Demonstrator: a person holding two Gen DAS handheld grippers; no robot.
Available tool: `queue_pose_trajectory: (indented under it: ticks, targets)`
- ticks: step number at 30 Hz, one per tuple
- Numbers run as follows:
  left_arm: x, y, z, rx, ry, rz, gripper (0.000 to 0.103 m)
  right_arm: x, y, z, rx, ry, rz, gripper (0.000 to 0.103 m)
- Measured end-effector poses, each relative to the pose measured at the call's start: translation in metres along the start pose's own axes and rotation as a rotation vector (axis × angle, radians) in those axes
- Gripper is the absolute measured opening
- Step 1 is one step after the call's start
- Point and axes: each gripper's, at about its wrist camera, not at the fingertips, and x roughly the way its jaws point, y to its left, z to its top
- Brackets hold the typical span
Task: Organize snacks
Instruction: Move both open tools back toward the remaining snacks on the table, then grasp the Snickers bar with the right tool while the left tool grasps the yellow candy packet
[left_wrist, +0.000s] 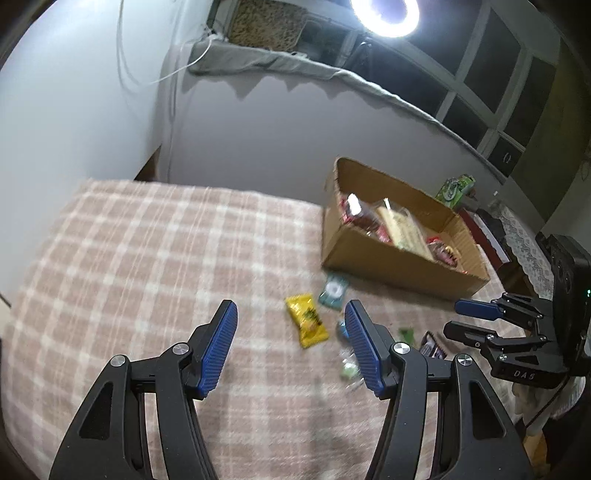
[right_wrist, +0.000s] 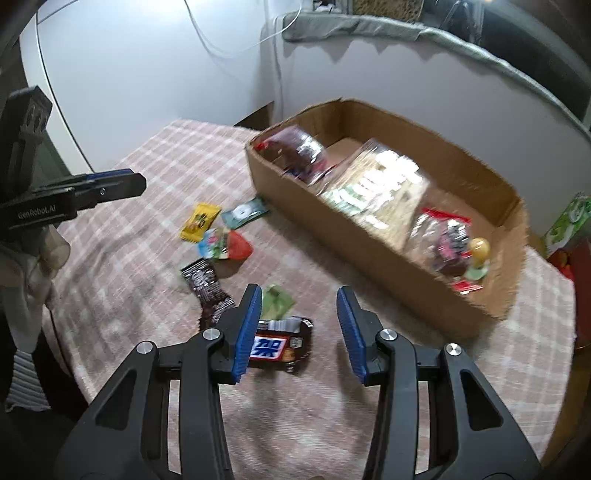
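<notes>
Jaws of both the left gripper (left_wrist: 291, 345) and right gripper (right_wrist: 299, 334) gape over crinkly wrappers on plaid cloth (left_wrist: 129, 258).

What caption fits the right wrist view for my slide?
Open right gripper over a brown snack bar on the plaid cloth, cardboard box of snacks beyond.

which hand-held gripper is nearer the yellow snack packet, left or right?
Left. The left hand-held gripper frames the yellow snack packet between its open fingers. The right hand-held gripper hangs over a dark chocolate bar, off to the side.
</notes>
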Motion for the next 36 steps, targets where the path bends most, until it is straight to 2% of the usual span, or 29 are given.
queue_pose_trajectory:
  ticks: [3, 8, 17, 25, 29, 34, 36]
  targets:
    - [-0.001, 0.006, -0.008, -0.012, 0.009, 0.005, 0.060, 0.010, 0.001, 0.000, 0.003, 0.034, 0.044, 0.034]
    - [-0.004, 0.014, -0.017, -0.029, 0.017, 0.011, 0.060, 0.025, 0.005, 0.001, -0.007, 0.090, 0.080, 0.031]
    - [-0.001, 0.013, -0.019, -0.021, 0.024, 0.003, 0.060, 0.048, 0.002, 0.008, 0.026, 0.173, 0.135, 0.031]
    - [0.008, 0.011, -0.019, -0.015, 0.046, -0.004, 0.060, 0.038, -0.004, -0.004, 0.050, 0.205, 0.180, 0.031]
    - [0.013, 0.006, -0.021, -0.005, 0.059, -0.010, 0.060, 0.031, -0.004, -0.012, 0.027, 0.200, 0.152, 0.031]
    - [0.020, 0.000, -0.020, 0.004, 0.071, -0.015, 0.060, 0.014, -0.005, -0.021, 0.048, 0.167, 0.047, 0.032]
    - [0.024, -0.002, -0.018, 0.007, 0.075, -0.018, 0.060, 0.005, -0.001, -0.024, 0.060, 0.138, -0.004, 0.042]
